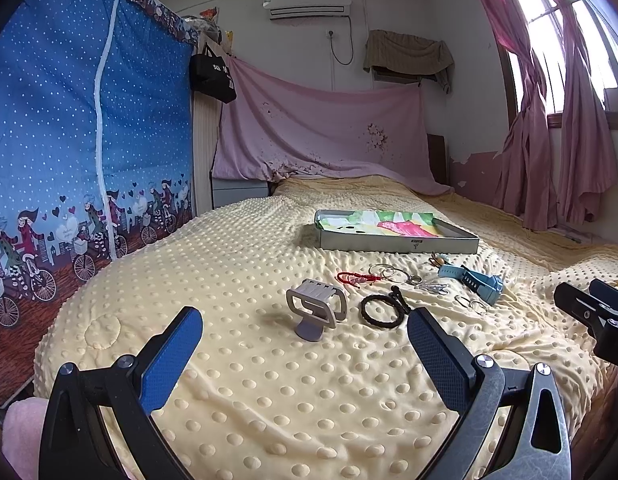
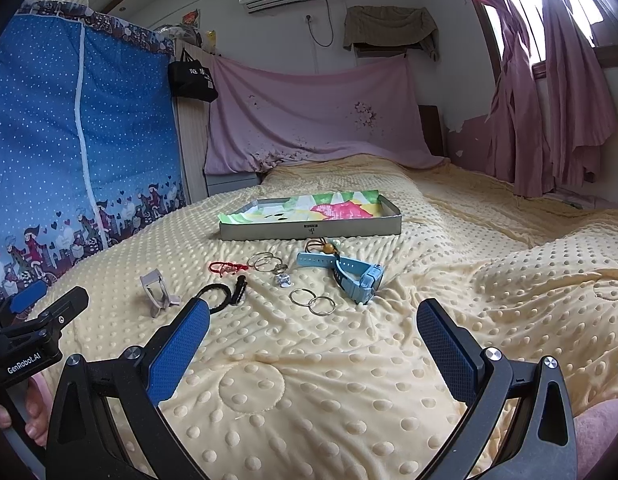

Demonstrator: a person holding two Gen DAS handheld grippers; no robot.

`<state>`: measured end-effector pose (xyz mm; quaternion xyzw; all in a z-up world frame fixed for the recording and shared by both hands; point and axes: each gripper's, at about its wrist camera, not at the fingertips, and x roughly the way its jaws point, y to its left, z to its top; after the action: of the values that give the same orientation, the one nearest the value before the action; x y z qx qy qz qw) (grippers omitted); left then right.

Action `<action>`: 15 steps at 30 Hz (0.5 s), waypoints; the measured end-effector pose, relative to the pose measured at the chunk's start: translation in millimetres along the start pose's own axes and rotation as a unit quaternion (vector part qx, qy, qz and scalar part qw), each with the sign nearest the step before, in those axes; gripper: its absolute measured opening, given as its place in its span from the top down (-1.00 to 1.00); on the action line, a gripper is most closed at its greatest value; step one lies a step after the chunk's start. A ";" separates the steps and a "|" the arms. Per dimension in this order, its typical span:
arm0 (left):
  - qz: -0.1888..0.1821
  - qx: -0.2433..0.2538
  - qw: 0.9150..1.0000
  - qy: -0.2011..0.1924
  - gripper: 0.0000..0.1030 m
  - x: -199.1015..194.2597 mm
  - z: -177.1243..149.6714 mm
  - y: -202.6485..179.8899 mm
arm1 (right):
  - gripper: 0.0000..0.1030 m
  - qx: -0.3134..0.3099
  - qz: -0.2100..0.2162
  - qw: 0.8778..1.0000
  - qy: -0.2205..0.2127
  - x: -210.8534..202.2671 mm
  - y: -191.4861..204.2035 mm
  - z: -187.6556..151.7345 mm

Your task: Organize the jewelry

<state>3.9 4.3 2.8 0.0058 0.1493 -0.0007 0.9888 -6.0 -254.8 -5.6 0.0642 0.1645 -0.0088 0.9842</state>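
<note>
While both grippers hang above the near edge of the bed [image 2: 509,280], nothing is picked up yet: left gripper [image 1: 305,330] and right gripper [image 2: 313,322] each have jaws spread wide, released, w/ nothing between them.

Jewelry lies loose on the dotted blanket, mid-bed, just in front of the shallow tray [image 2: 309,230] w/ a colourful liner, which looks like the likely drop spot (a guess). Blue watch [image 2: 357,276] sits nearest the tray's right end, an amber-beaded cord [image 2: 327,247] touching its strap. Silver rings [image 2: 313,301], a pair, lie closest to the right gripper. Further left: a cluster of thin bangles [image 2: 265,262], a red string bracelet [image 2: 227,267], a black braided bracelet [image 2: 221,296], and a grey stand [image 1: 315,310] upright nearer the left gripper.

Risks, as I judge them:
- Blanket is soft & bumpy; pressing down for thin rings prob. pinches fabric too, dragging neighbours.
- Rings overlap, so one grab may lift both, or one slips out.
- Cord on strap: lifting the watch may tow it.
- Grey stand looks tippy if nudged.
- Grippers are near each other; reaching across could clash.
</note>
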 end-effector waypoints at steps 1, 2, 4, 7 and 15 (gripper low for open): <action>0.000 0.000 1.000 0.000 -1.00 -0.1 0.5 0.0 | -0.98 -0.001 0.000 1.000 0.000 -0.1 0.1 0.2; 0.000 0.000 1.000 0.000 -1.00 -0.6 0.3 0.3 | -0.98 -0.001 -0.001 1.000 0.000 -0.1 0.0 0.3; 0.000 0.000 1.000 0.001 -1.00 -1.1 0.7 0.5 | -0.98 0.000 0.000 1.000 0.000 0.0 0.0 0.2; 0.000 0.000 1.000 -0.001 -1.00 -0.7 -0.1 0.1 | -0.98 0.000 -0.001 1.000 0.000 -0.3 0.1 0.3; -0.001 -0.003 1.000 -0.001 -1.00 -3.4 0.4 1.2 | -0.98 -0.004 -0.005 1.000 0.002 0.3 0.2 0.7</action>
<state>0.8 5.5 4.2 0.0027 0.1488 -0.0007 0.9889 -5.5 -254.7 -5.0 0.0595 0.1666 -0.0133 0.9841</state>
